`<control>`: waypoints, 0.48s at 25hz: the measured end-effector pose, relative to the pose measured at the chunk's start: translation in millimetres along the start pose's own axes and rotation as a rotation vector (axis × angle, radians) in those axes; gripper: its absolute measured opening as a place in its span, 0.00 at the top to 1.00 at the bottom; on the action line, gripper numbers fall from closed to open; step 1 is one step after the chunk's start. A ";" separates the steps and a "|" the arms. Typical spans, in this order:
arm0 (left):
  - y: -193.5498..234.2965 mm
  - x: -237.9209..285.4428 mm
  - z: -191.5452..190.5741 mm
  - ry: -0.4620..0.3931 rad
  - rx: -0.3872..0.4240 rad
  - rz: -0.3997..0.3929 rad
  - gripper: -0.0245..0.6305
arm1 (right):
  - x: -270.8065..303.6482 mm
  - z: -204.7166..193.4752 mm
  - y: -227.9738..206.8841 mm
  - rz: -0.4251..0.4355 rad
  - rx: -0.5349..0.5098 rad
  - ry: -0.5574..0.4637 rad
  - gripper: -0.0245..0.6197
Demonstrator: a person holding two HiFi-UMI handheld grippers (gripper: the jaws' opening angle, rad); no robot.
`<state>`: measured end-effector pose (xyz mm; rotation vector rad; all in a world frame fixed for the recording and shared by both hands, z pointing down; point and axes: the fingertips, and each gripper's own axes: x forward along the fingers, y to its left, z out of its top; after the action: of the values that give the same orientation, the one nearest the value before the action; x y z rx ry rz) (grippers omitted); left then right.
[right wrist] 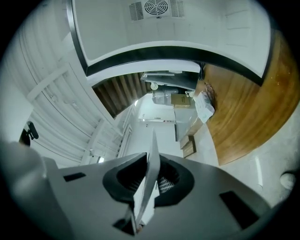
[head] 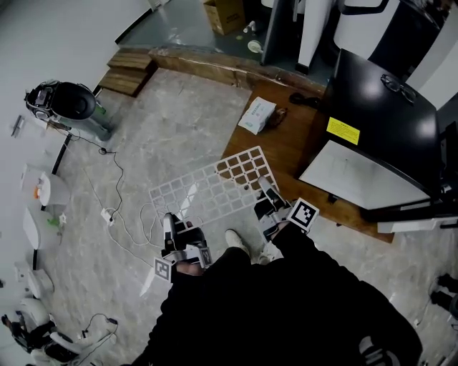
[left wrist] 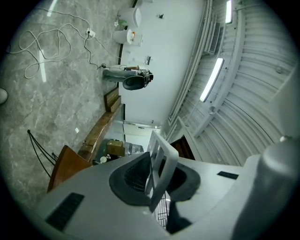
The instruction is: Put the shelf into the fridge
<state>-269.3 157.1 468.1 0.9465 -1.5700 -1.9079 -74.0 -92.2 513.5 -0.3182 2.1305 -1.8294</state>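
— Grey marble floor [head: 143, 129] on my far left, with a white cable [head: 118, 207] looped over it. What do you need first?

— Containers, then the shelf.

— I see one cardboard box [head: 223, 14] at the top of the head view, flaps up. I cannot tell what is in it. To its right a white packet [head: 256, 114] lies on the wooden platform [head: 286, 143].

— And the shelf?

— The white grid shelf [head: 215, 187] is carried between my two grippers, roughly level in front of me, with its far corner over the platform's edge. My left gripper [head: 169, 223] is clenched on the near edge, towards the left corner. In the left gripper view the shelf's rim stands between the pads, pinched. My right gripper [head: 265, 187] grasps the right-hand edge. Its own view shows the shelf edge-on, a thin white blade nipped between both jaws.

— Where is the fridge?

— The black fridge [head: 379, 93] stands at the far right on the platform. The shelf is outside it, off to its left.
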 end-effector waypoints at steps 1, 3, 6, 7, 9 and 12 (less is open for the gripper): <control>-0.2 1.0 0.5 0.004 -0.004 0.003 0.90 | 0.4 -0.2 4.1 0.012 0.009 -0.006 0.90; 0.8 4.0 1.4 0.021 -0.004 0.011 0.90 | -1.8 0.0 9.0 0.017 0.024 -0.028 0.90; 2.2 15.4 0.9 0.074 0.009 0.018 0.90 | -8.5 1.4 13.8 0.009 0.036 -0.086 0.90; 2.6 20.6 0.7 0.098 0.015 0.021 0.90 | -11.4 1.2 15.6 0.005 0.032 -0.109 0.91; 2.5 30.9 1.3 0.153 0.028 0.026 0.91 | -18.8 -1.3 20.2 -0.004 0.024 -0.160 0.91; 0.1 45.7 2.2 0.253 0.038 0.033 0.91 | -31.5 -7.5 28.1 -0.022 0.005 -0.240 0.91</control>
<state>-300.2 124.6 459.2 1.1222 -1.4673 -1.6669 -46.7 -69.4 489.7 -0.5336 1.9656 -1.7121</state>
